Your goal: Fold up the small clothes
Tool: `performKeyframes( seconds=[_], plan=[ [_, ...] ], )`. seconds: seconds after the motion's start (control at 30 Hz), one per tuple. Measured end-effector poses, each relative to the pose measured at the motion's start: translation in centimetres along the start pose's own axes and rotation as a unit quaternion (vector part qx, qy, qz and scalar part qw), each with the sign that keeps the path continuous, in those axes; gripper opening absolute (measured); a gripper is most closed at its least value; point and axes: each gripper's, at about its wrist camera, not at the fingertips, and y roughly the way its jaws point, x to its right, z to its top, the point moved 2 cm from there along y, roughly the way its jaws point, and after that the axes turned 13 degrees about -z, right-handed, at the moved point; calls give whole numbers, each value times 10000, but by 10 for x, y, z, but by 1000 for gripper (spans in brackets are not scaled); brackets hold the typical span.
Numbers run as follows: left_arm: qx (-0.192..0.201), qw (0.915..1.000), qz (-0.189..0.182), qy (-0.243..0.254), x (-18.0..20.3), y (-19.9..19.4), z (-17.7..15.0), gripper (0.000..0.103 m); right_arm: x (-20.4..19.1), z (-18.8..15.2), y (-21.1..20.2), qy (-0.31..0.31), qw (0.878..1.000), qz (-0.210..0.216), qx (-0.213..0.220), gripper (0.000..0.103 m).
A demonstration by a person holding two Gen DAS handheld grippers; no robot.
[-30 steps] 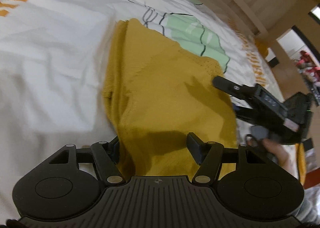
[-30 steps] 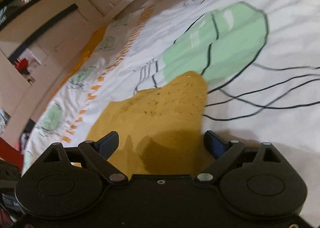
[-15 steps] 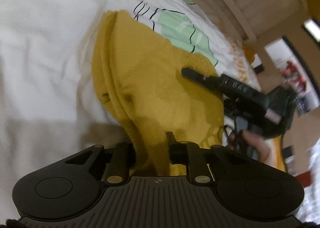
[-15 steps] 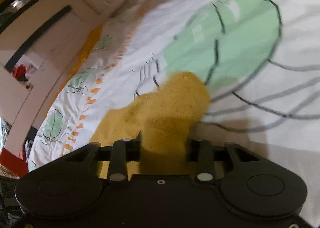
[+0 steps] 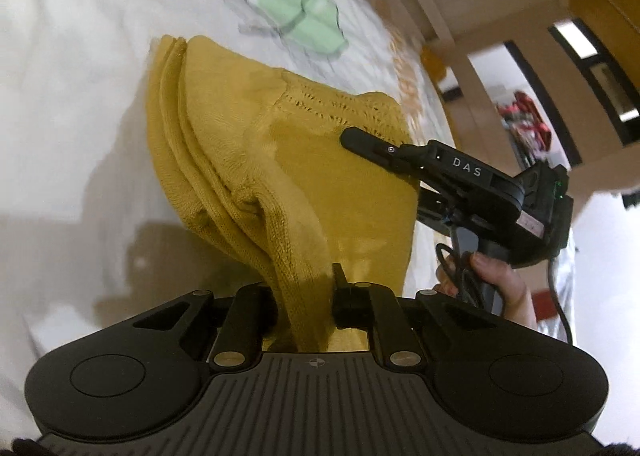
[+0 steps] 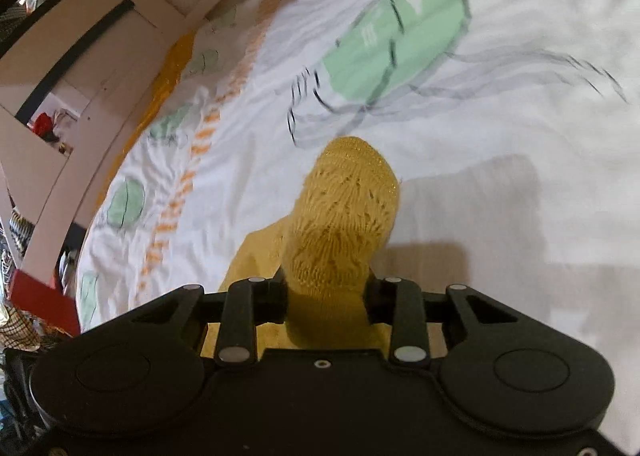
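A mustard-yellow knit garment (image 5: 280,144) hangs lifted and bunched above the white printed bedsheet (image 5: 72,104). My left gripper (image 5: 304,296) holds its near edge; the jaws are still closing, with a thick fold of the knit pinched between the pads. In the right wrist view, my right gripper (image 6: 326,292) is shut on another bunched corner of the garment (image 6: 344,208), which stands up in front of the fingers. The left wrist view also shows the right gripper (image 5: 384,152) from the side, clamping the garment's right edge, with a hand (image 5: 492,276) on its handle.
The sheet (image 6: 500,160) carries green jellyfish prints (image 6: 396,40) and orange dashes. A pale wooden bed rail (image 5: 424,0) runs along the far edge. Beyond it are wooden panels and a doorway (image 5: 520,120) with red items.
Both grippers went from open around the flat garment to shut on it. They have lifted and pulled it, so the knit now hangs bunched between them.
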Motion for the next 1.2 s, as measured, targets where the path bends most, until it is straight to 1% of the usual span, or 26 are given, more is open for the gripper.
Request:
performKeyframes(
  seconds=[0.07,0.13,0.2,0.27,0.33,0.37,0.43,0.47,0.57,0.63,0.73,0.8,0.87,0.93,0.97,1.0,1.07,1.2],
  plan=[
    [-120,9999,55,25,4,-1,-23,14,6,-19,-14,43,10000,-45,-70,43],
    [-229,9996,178,56,4,-1,-42,14,12,-35,-26,-19,9999,-165,-34,43],
    [-267,9992,305,23,1,-1,-52,14,18,-49,-33,-96,9995,-290,37,45],
    [-248,9977,626,82,-4,-2,-61,15,17,-56,-37,-296,9981,-498,220,47],
    [-163,9953,935,186,-8,-5,-67,15,17,-62,-39,-462,9945,-807,483,49],
    [-111,9950,973,175,-10,-6,-68,18,18,-63,-40,-490,9931,-892,586,49],
    [-2,9945,1037,149,-12,-12,-69,18,24,-65,-43,-421,9922,-899,757,51],
    [27,9941,1063,204,-11,-13,-71,19,25,-64,-45,-401,9911,-932,861,51],
    [60,9898,1347,462,-4,-20,-80,21,29,-62,-51,-398,9848,-1214,1174,52],
    [91,9849,1584,691,5,-25,-89,22,30,-65,-59,-328,9814,-1282,1390,52],
    [301,9751,1896,1110,20,-42,-103,21,26,-73,-78,-475,9741,-1392,1719,52],
    [524,9641,2115,1519,34,-54,-110,21,21,-82,-89,-648,9707,-1346,1881,52],
    [766,9499,2283,1993,52,-62,-113,21,17,-91,-97,-843,9672,-1337,1987,52],
    [957,9372,2356,2386,67,-63,-112,21,11,-99,-101,-1050,9649,-1280,2041,52],
    [1005,9333,2354,2518,73,-61,-110,21,7,-104,-102,-1140,9639,-1252,2055,52],
    [1030,9305,2344,2618,77,-56,-106,21,3,-108,-102,-1229,9630,-1225,2064,52],
    [1031,9282,2341,2701,82,-44,-97,21,-6,-116,-101,-1415,9614,-1137,2068,52],
    [1193,9296,2243,2671,84,-19,-76,21,-17,-123,-92,-1640,9603,-1033,2005,51]
  ],
)
